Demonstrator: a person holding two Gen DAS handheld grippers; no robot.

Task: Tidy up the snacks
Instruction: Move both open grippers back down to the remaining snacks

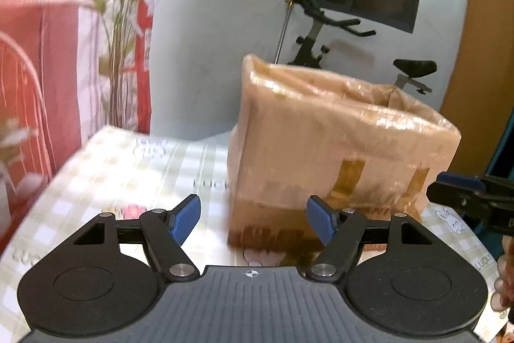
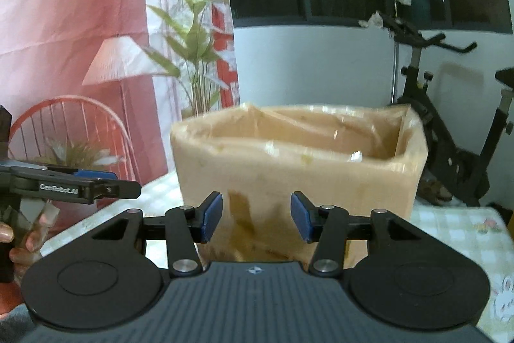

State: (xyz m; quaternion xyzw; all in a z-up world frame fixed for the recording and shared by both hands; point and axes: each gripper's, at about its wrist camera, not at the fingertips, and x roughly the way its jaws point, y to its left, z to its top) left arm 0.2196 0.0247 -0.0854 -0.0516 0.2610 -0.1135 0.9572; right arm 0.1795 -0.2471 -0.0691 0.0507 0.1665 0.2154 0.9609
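A tan cardboard box (image 1: pixel 337 143) wrapped in clear tape stands open-topped on the checked tablecloth (image 1: pixel 122 169). In the left wrist view my left gripper (image 1: pixel 253 222) is open with nothing between its blue pads (image 1: pixel 186 219), just short of the box's near left corner. The right gripper (image 1: pixel 465 198) shows at the right edge there. In the right wrist view the same box (image 2: pixel 298 169) fills the middle, and my right gripper (image 2: pixel 256 217) is open and empty in front of its near face. The left gripper (image 2: pixel 80 187) pokes in from the left, held by a hand (image 2: pixel 22 243). No snacks are visible.
An exercise bike (image 2: pixel 449 130) stands behind the table on the right. A tall green plant (image 2: pixel 192 53) and a red-and-white curtain (image 2: pixel 64 5) are at the left, with a red wire chair (image 2: pixel 70 130) below. The tablecloth (image 2: pixel 462 233) has bare room right of the box.
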